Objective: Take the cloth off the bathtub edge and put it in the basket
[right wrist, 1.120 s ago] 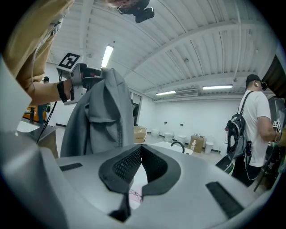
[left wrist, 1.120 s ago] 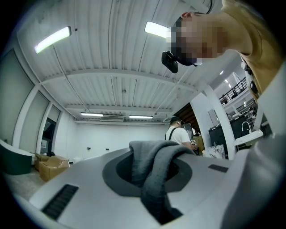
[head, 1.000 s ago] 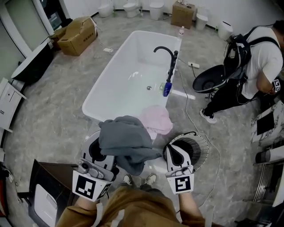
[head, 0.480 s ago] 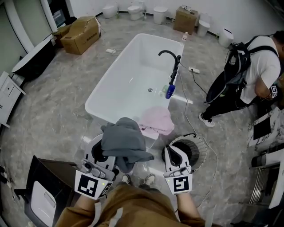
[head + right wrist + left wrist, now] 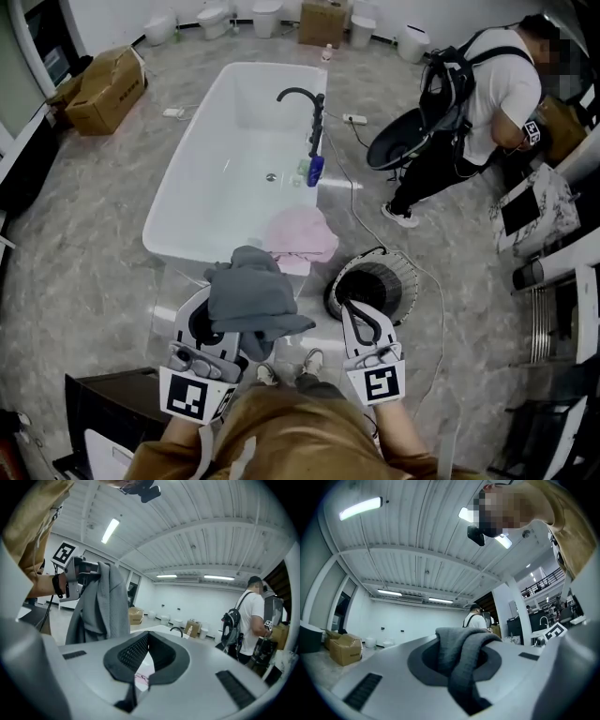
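Head view: the left gripper [image 5: 221,321] had its jaws clamped down on a crumpled grey cloth [image 5: 249,294]. The cloth was up off the tub, bunched over the jaws and flopping a bit to the right, and it sat left of the basket, not in it. The left gripper view backed that up, with grey fabric pinched right in the slot between the jaws.

The right gripper [image 5: 362,323] had nothing in it, jaws closed with the tips meeting. It hovered at the near side of the round dark wire basket [image 5: 405,274], which sat on the grey marble-look floor [image 5: 84,244].

A pink cloth [image 5: 302,232] lay draped over the near edge of the white freestanding bathtub [image 5: 202,178], near the basket. A black curved faucet [image 5: 302,98] stood at the tub's right rim. A person in a white tee with a black backpack [image 5: 487,89] stood off at the upper right.
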`<action>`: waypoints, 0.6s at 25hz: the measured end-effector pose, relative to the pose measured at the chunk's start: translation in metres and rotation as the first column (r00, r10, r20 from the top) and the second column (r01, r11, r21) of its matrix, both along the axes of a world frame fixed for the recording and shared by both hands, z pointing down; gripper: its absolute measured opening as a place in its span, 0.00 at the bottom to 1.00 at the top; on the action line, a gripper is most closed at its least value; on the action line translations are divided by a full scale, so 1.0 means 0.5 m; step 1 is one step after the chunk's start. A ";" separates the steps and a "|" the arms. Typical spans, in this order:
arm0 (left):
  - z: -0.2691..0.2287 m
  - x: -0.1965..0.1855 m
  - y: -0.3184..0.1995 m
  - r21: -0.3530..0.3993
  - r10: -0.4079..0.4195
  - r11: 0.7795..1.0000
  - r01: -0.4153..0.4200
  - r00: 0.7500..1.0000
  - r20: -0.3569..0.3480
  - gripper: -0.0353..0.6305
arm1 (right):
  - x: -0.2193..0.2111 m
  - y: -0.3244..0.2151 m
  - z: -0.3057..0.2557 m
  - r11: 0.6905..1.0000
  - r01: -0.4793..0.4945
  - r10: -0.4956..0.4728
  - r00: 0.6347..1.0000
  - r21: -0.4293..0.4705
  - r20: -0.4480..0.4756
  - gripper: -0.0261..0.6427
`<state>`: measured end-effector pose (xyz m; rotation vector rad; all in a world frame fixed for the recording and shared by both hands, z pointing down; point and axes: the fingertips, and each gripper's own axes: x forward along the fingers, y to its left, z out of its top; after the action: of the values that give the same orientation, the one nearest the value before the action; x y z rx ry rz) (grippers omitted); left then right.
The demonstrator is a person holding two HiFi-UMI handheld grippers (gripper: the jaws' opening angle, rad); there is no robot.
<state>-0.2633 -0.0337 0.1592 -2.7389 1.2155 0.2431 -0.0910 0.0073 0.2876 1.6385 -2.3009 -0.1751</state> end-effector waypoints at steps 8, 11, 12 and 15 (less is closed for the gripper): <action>0.023 0.091 0.016 -0.023 0.269 0.963 -0.269 0.963 -0.022 0.15 | 0.071 0.122 -0.003 0.961 -0.274 0.274 0.962 -0.033 -0.009 0.05; 0.041 0.128 0.021 -0.037 0.342 0.939 -0.342 0.940 -0.023 0.15 | 0.104 0.167 0.009 0.933 -0.357 0.357 0.934 -0.053 -0.008 0.05; 0.044 0.146 0.026 -0.041 0.360 0.932 -0.360 0.933 -0.025 0.15 | 0.121 0.181 0.014 0.924 -0.378 0.378 0.926 -0.059 -0.009 0.05; 0.051 0.217 0.048 -0.048 0.404 0.913 -0.405 0.914 -0.025 0.15 | 0.186 0.217 0.018 0.904 -0.424 0.425 0.905 -0.053 -0.003 0.05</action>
<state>-0.1549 -0.0096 0.1846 -3.0151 0.6481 0.2755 0.0019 0.1156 0.2964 2.0643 -1.8730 -0.0073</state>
